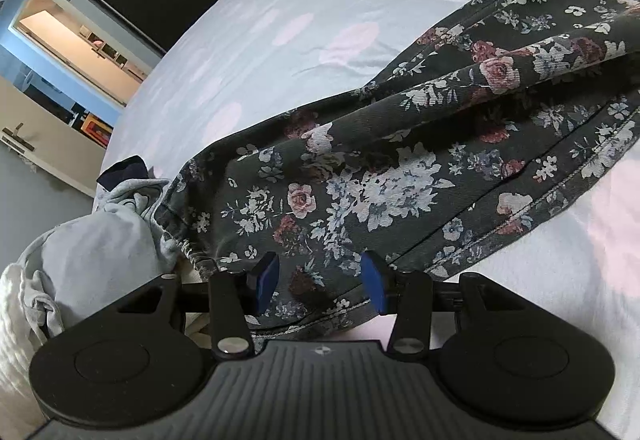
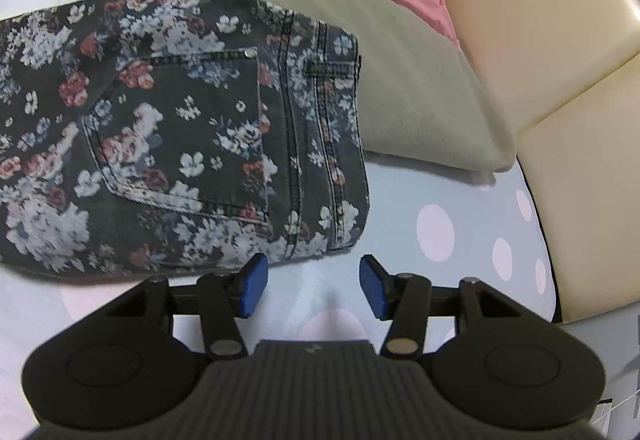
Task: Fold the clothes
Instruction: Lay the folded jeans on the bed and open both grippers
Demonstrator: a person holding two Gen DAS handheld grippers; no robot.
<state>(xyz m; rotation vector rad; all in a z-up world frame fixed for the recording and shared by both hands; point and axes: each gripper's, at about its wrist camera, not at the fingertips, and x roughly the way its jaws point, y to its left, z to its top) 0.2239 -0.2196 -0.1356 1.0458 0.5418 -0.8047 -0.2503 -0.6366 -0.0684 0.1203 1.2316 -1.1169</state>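
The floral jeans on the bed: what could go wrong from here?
1. The left gripper is open over the leg end of the floral jeans, beside a grey garment; it might pinch that too.
2. The right gripper is open over bare sheet, beside the waistband; closing here might miss the denim.

Left two-finger gripper, black with blue pads (image 1: pixel 319 282): jaws spread apart, nothing between the pads, fingers pointing forward and down. Right two-finger gripper, same black build with blue pads (image 2: pixel 313 286): jaws likewise parted, gap clear, pads holding nothing, angled downward.
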